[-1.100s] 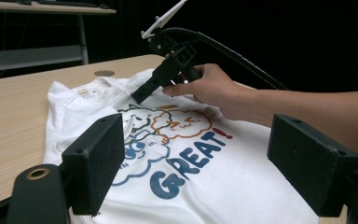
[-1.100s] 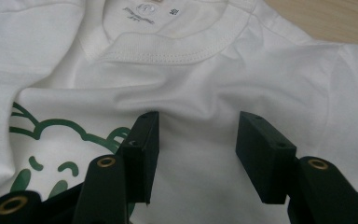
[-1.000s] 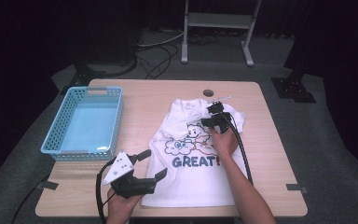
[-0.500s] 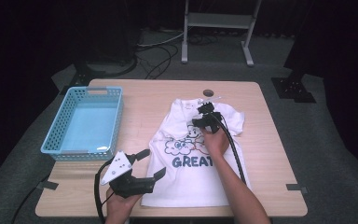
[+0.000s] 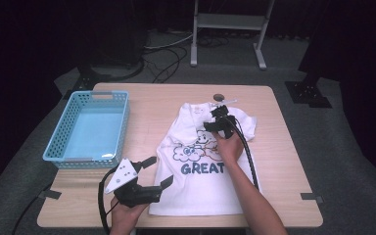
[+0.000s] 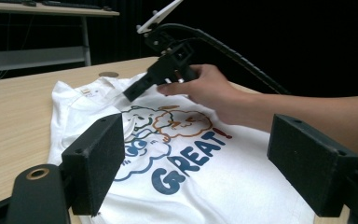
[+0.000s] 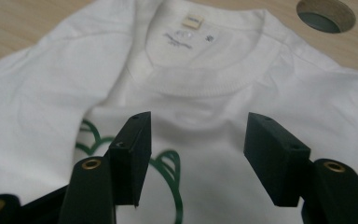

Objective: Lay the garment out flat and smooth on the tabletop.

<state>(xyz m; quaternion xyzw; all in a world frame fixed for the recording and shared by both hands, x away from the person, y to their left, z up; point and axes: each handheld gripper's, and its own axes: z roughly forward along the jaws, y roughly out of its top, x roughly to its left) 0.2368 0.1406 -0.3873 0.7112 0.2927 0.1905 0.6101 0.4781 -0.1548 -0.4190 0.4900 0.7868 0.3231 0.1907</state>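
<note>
A white T-shirt (image 5: 196, 191) printed with cartoon clouds and "GREAT!" lies flat on the wooden table (image 5: 152, 107), collar at the far end. My right gripper (image 5: 212, 119) hovers open over the chest, just below the collar (image 7: 200, 84). Its jaws (image 7: 196, 149) stand apart with only cloth beneath them. My left gripper (image 5: 158, 171) is open at the shirt's near left hem, holding nothing. In the left gripper view its jaws (image 6: 200, 163) frame the print (image 6: 186, 163), and the right gripper (image 6: 140, 86) shows beyond them.
A light blue plastic basket (image 5: 122, 127) stands at the table's left side. A round cable hole (image 5: 219, 97) sits in the tabletop just beyond the collar. Bare wood lies between the basket and the shirt. Dark floor, cables and a metal stand lie beyond.
The right gripper has shifted a little left, from the shirt's right shoulder toward the middle below the collar. The left gripper has stayed put.
</note>
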